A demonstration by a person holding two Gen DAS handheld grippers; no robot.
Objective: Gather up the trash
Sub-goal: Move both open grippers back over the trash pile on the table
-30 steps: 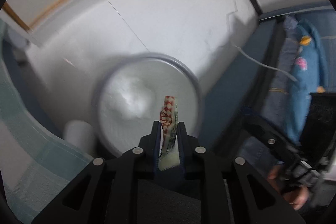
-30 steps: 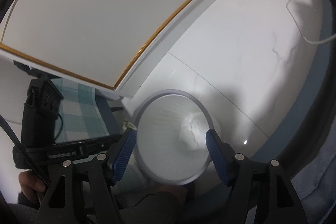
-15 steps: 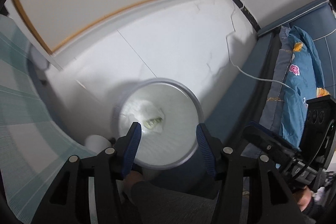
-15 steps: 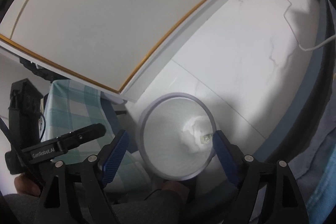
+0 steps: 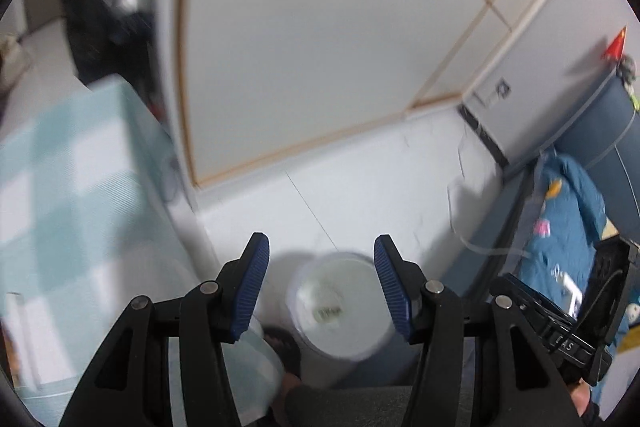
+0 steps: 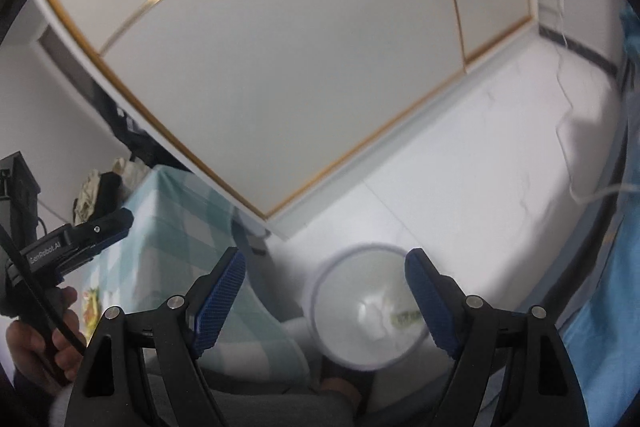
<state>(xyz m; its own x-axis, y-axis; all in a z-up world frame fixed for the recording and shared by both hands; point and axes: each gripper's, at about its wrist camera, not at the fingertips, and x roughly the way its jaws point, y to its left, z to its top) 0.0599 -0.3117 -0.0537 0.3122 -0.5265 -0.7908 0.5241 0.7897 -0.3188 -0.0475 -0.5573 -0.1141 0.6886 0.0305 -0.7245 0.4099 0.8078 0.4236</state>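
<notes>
A round white trash bin [image 5: 340,341] stands on the white floor below both grippers; it also shows in the right wrist view [image 6: 332,315]. A small printed wrapper [image 5: 329,311] lies inside it on crumpled white paper, and shows in the right wrist view [image 6: 406,317] too. My left gripper [image 5: 318,287] is open and empty, high above the bin. My right gripper [image 6: 326,301] is open and empty, also above the bin. The left gripper's body [image 6: 68,245] shows at the left of the right wrist view.
A table with a teal and white checked cloth [image 5: 72,211] stands left of the bin, also in the right wrist view [image 6: 176,227]. White wardrobe doors with gold trim [image 6: 300,75] rise behind. A blue bed with bedding [image 5: 568,227] is at the right. A white cable [image 6: 580,187] crosses the floor.
The left gripper opened and the wrapper dropped into the bin. Both grippers have since risen and tilted up, so the bin looks smaller and lower.
</notes>
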